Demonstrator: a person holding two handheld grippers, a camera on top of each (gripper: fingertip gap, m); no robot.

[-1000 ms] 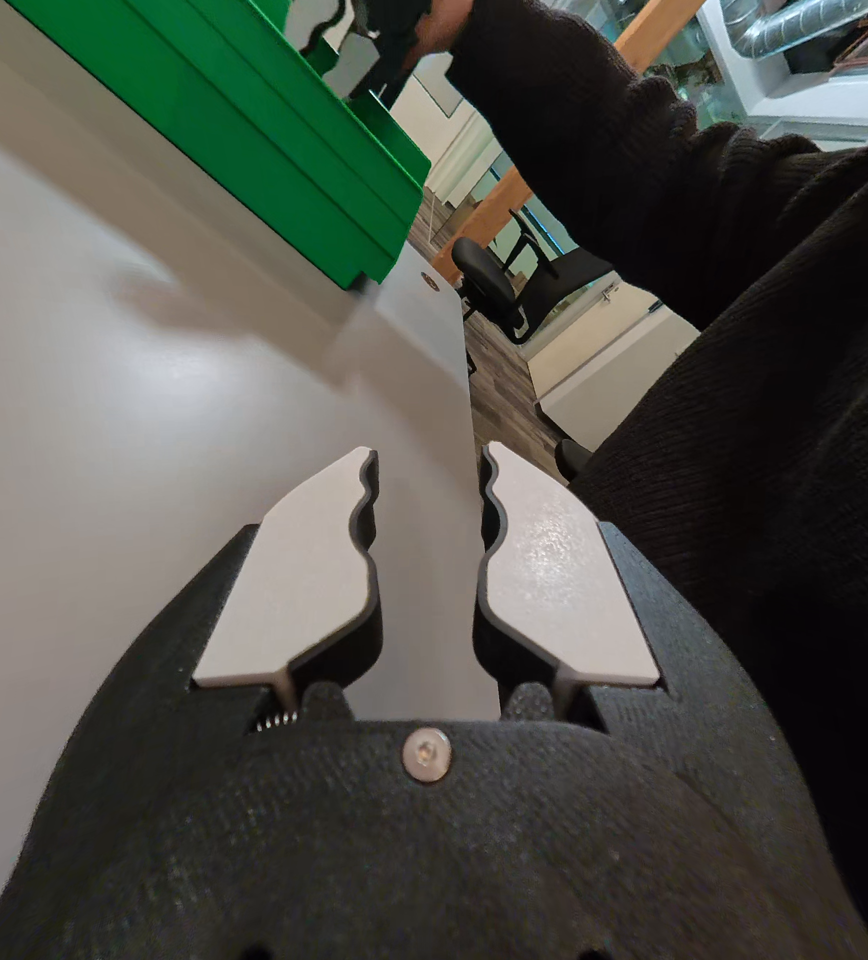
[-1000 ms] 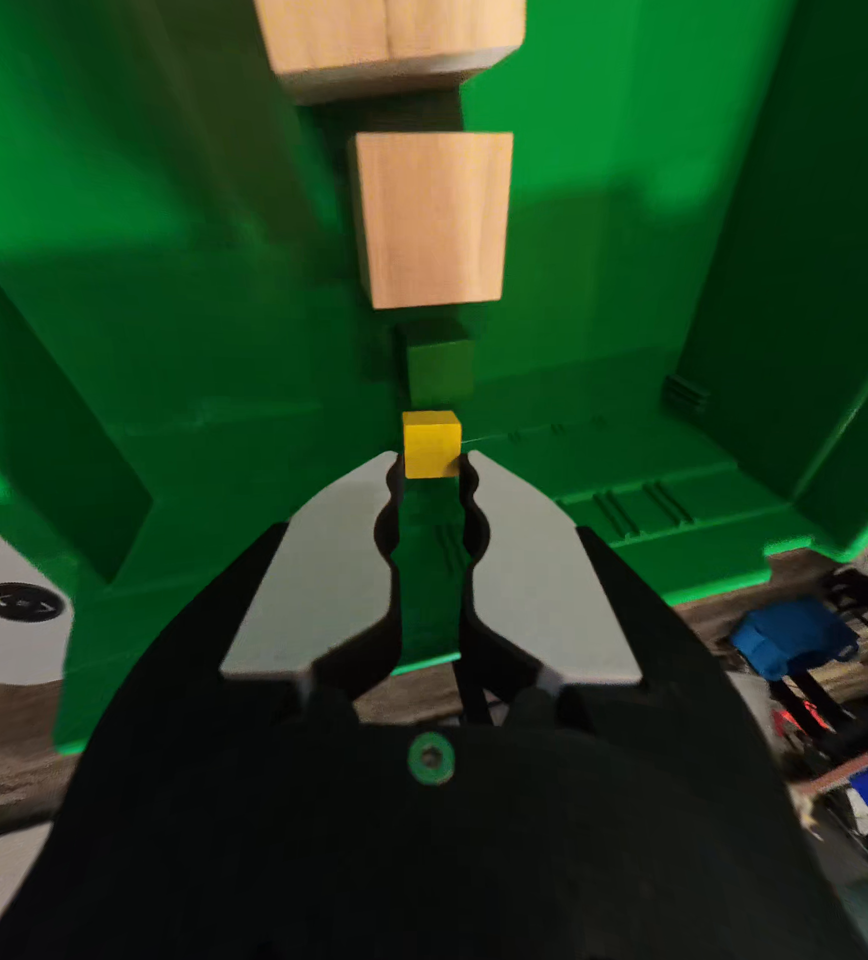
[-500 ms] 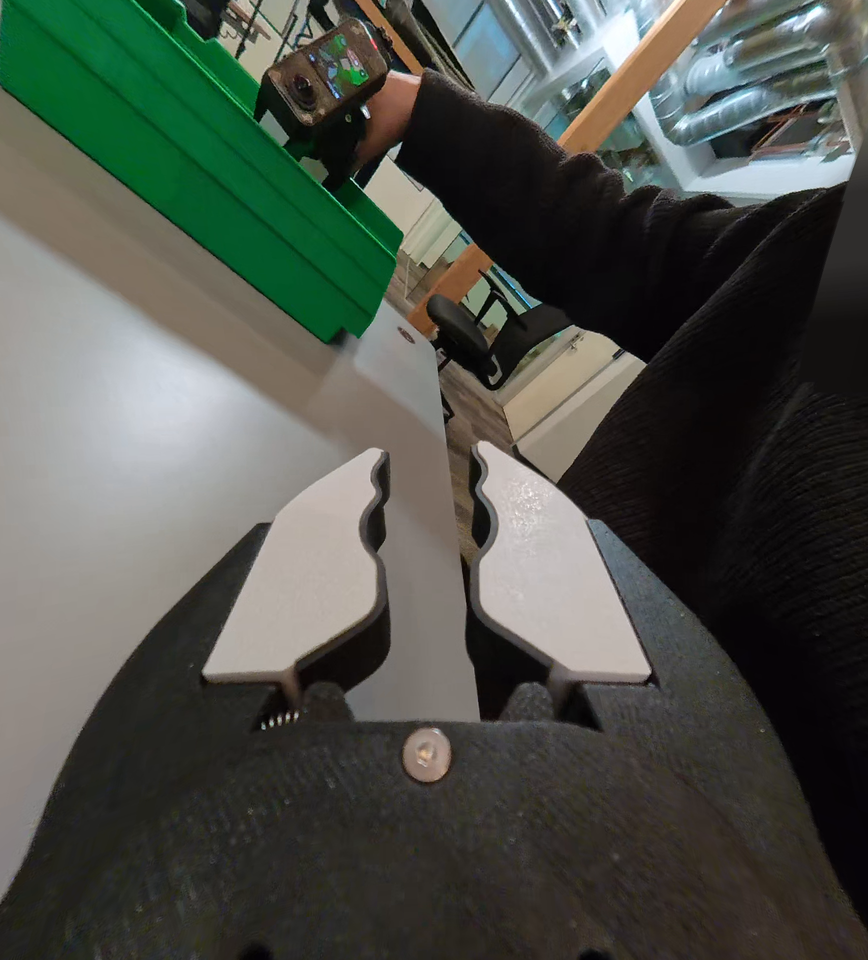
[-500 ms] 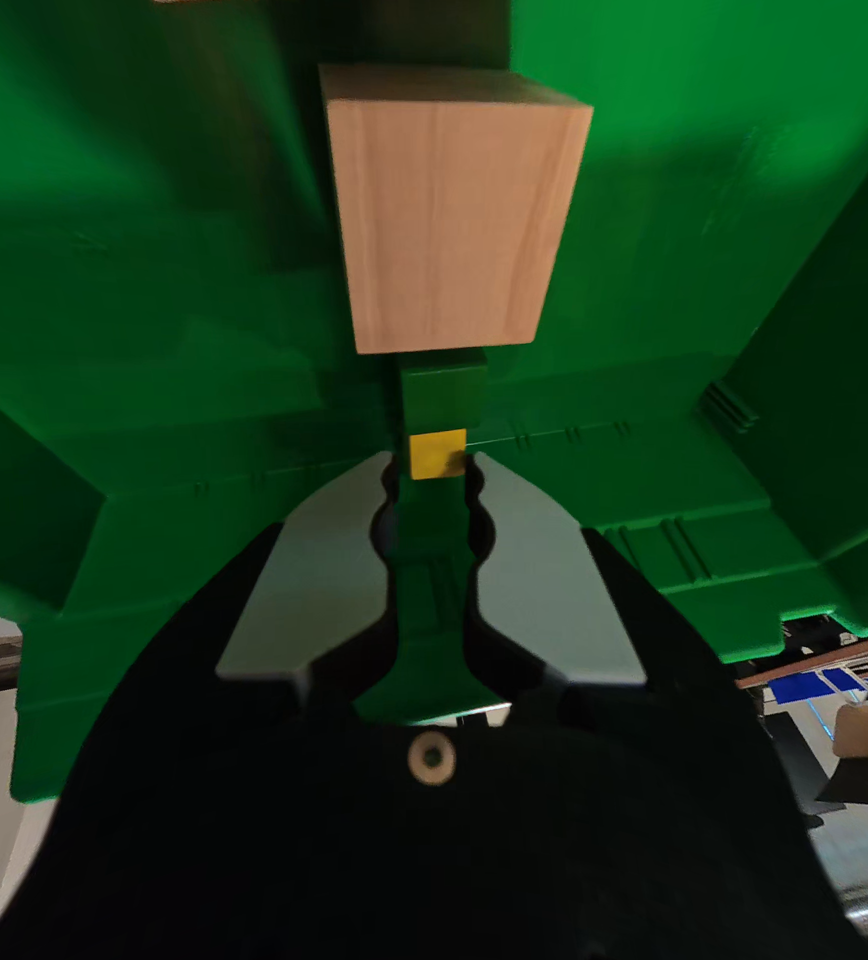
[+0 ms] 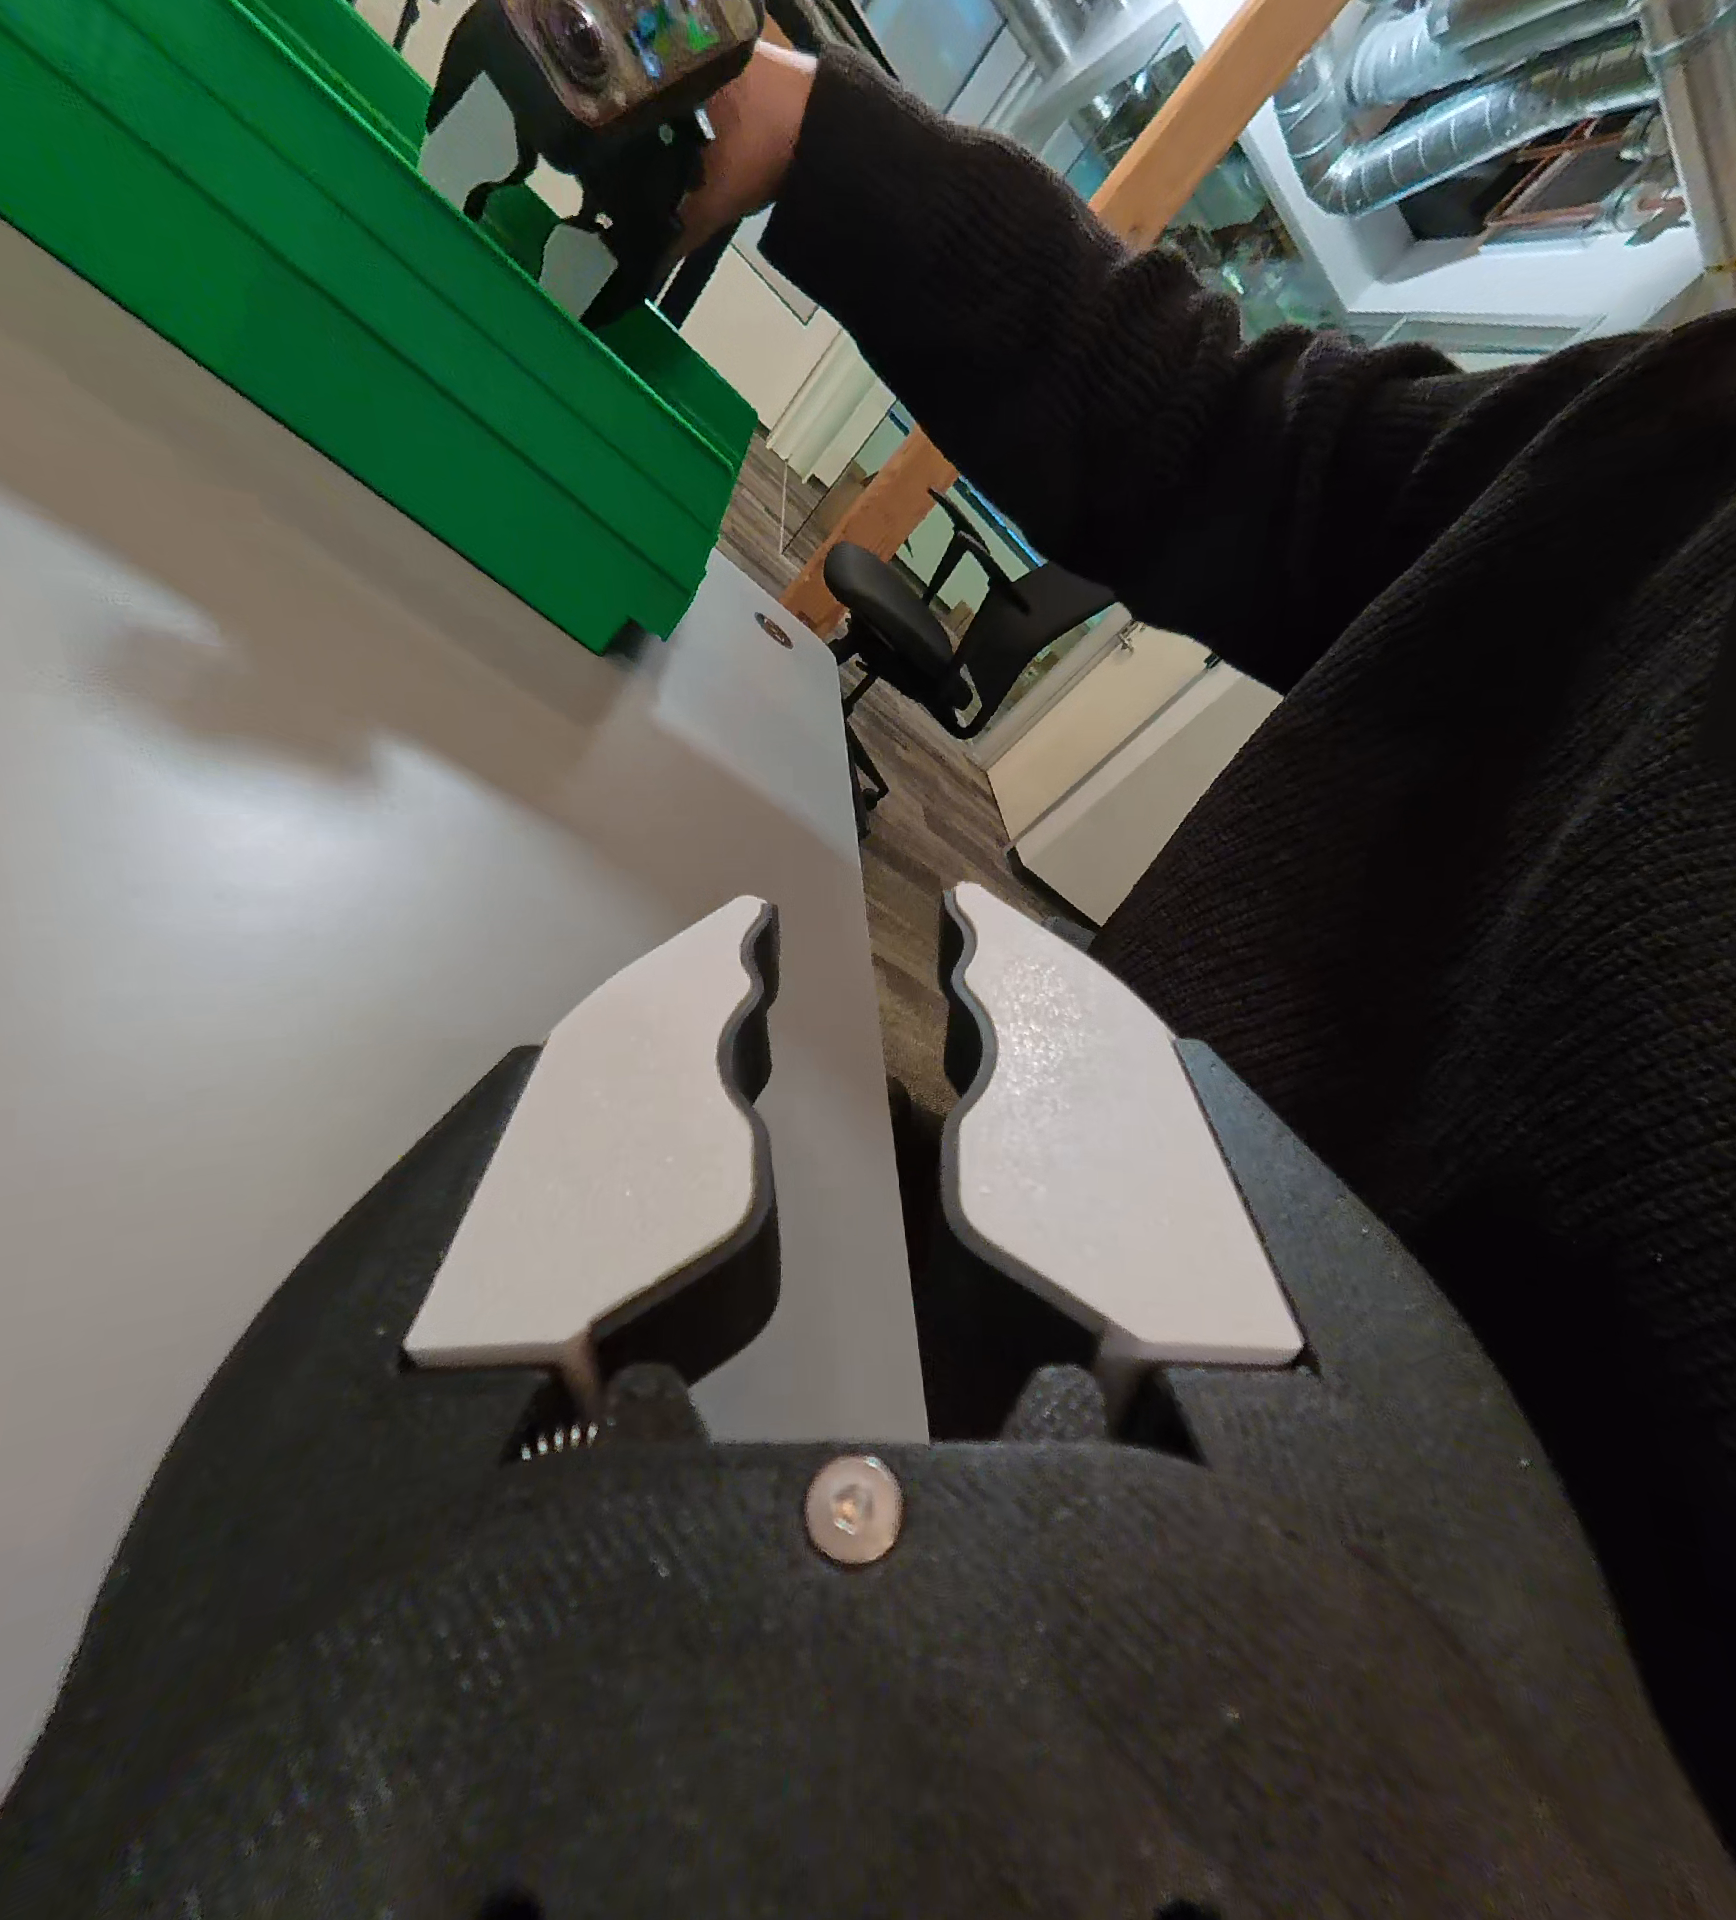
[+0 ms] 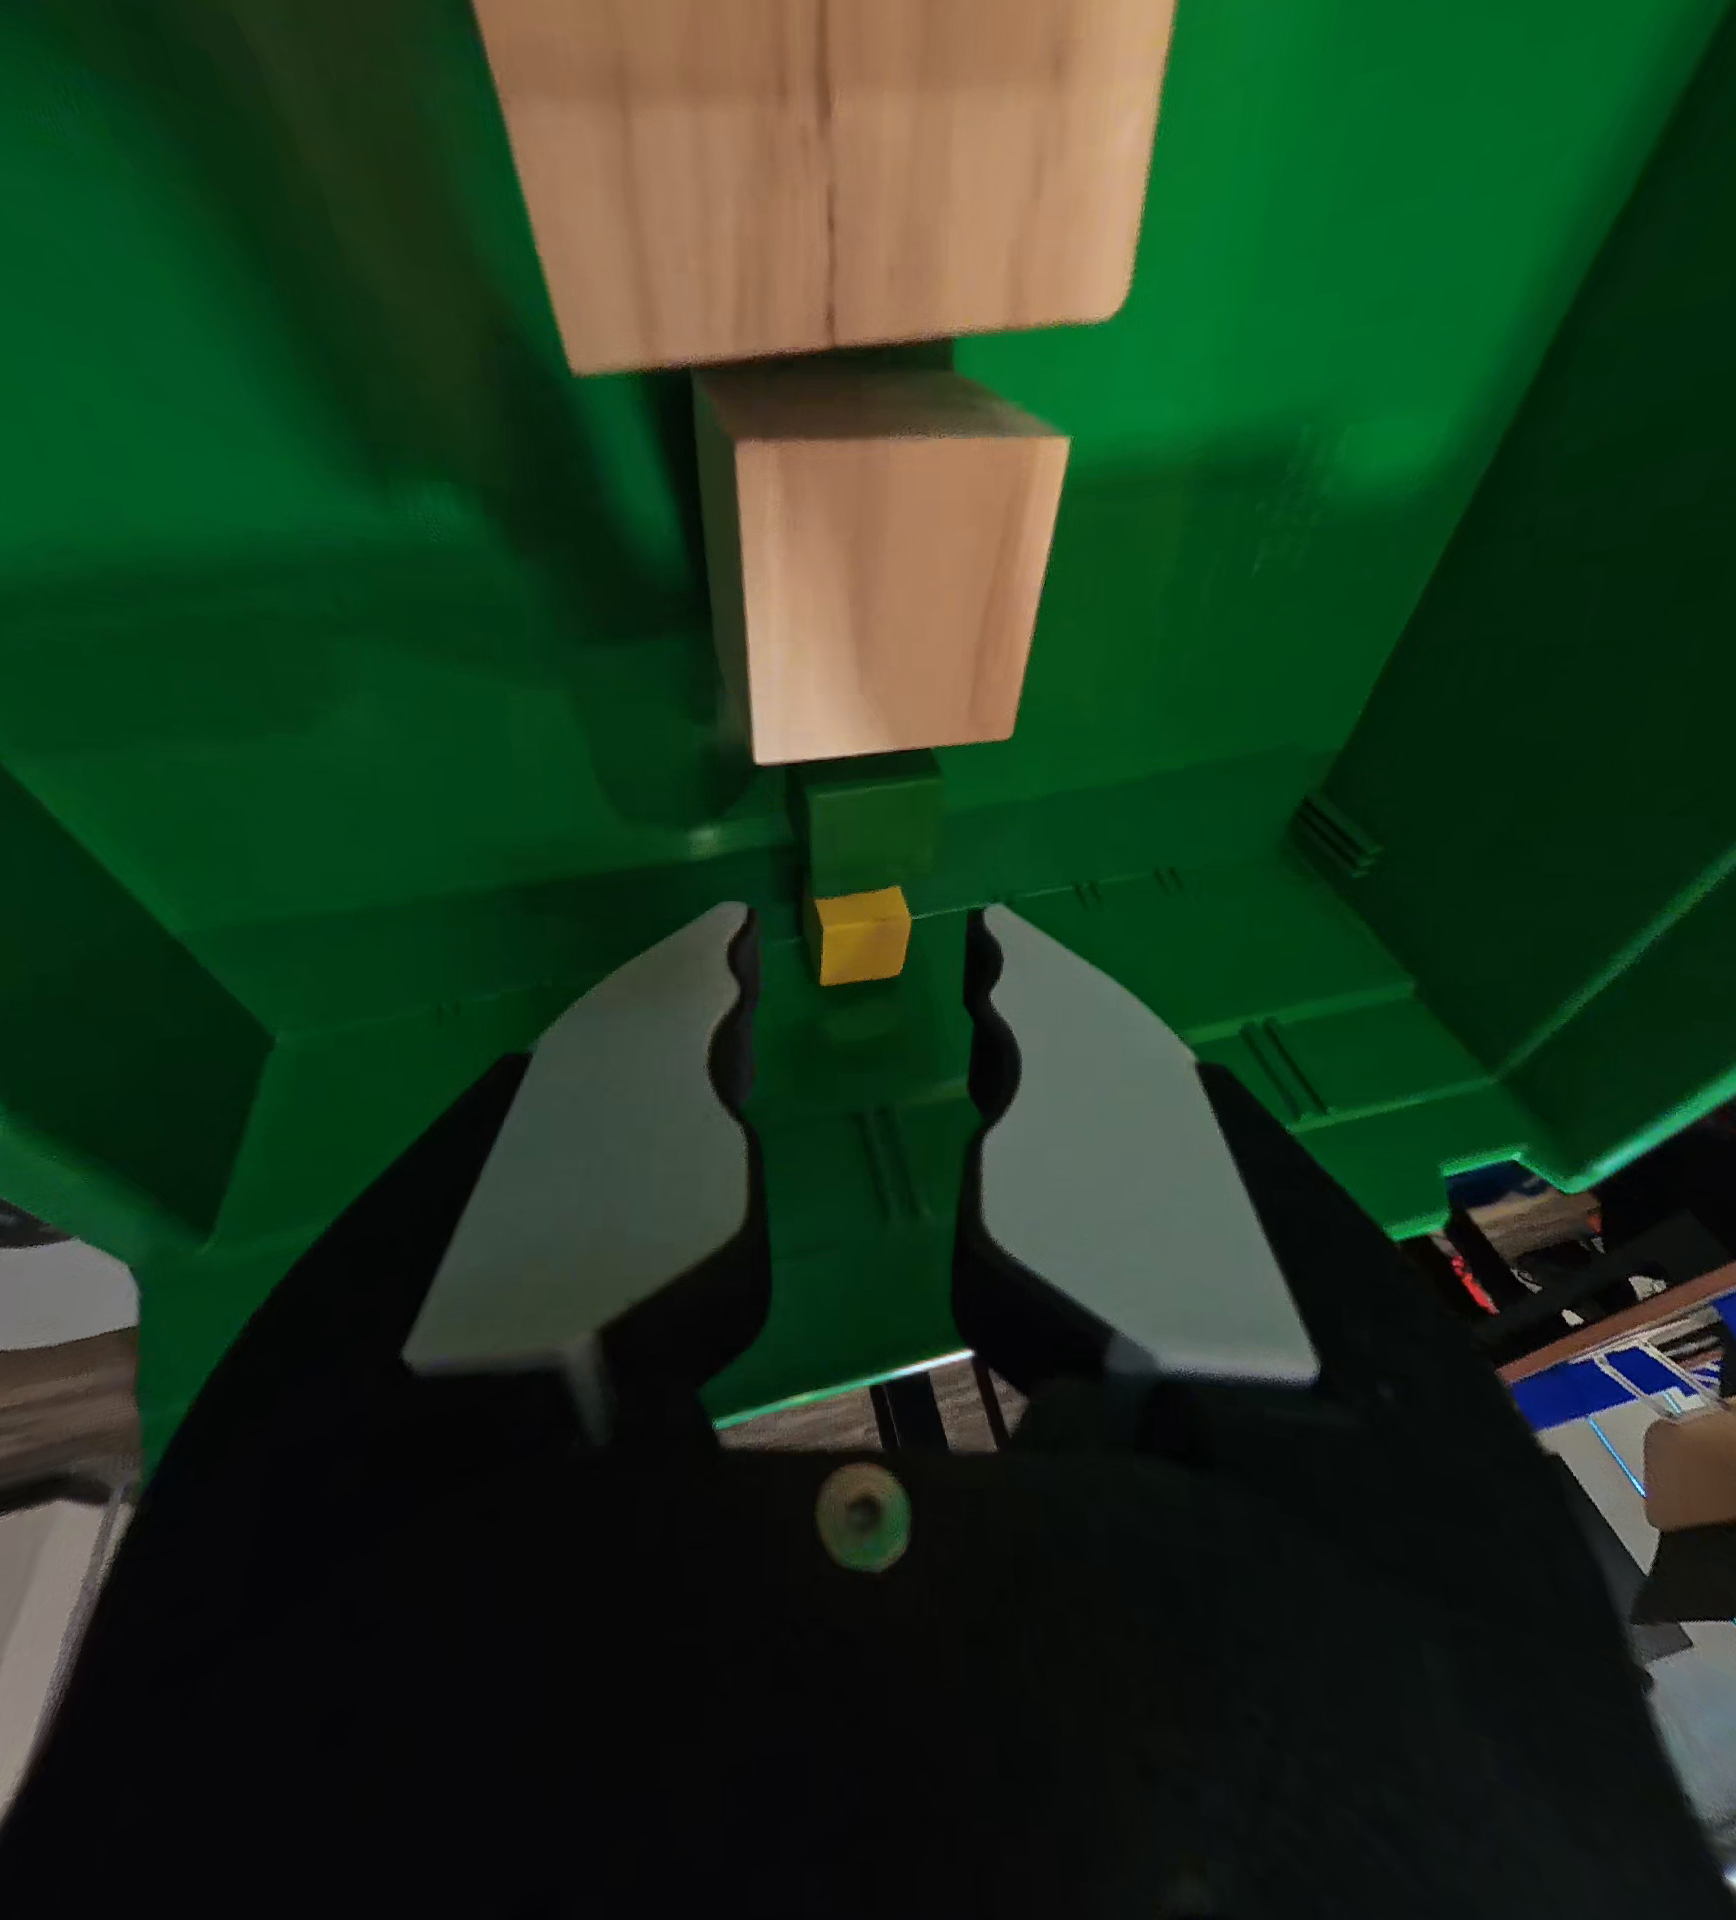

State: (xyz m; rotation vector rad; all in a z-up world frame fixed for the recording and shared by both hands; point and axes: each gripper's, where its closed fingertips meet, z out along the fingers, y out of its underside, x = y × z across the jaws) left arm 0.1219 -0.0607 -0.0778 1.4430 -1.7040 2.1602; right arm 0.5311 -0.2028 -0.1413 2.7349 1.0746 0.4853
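My right gripper (image 6: 862, 920) is open inside a green plastic bin (image 6: 220, 520). A small yellow cube (image 6: 862, 940) lies between its fingertips with a gap on each side, so neither finger touches it. Beyond it, in one line, are a green cube (image 6: 874, 831), a wooden block (image 6: 890, 603) and a larger wooden block (image 6: 822, 177). I cannot tell whether they are stacked or in a row. My left gripper (image 5: 859, 904) is open and empty, low over the white table (image 5: 168, 883) at its edge. The right gripper also shows in the left wrist view (image 5: 625, 156), over the bin (image 5: 376, 343).
A person's black sleeve (image 5: 1103, 343) reaches to the bin, and the black-clad body (image 5: 1518, 935) fills the right of the left wrist view. A black office chair (image 5: 905, 634) stands on the wood floor past the table end. Clutter lies beyond the bin's edge (image 6: 1622, 1330).
My right gripper's jaws have spread apart and let go of the yellow cube, which stays in line with the other blocks. My left gripper has stayed open and shifted only slightly.
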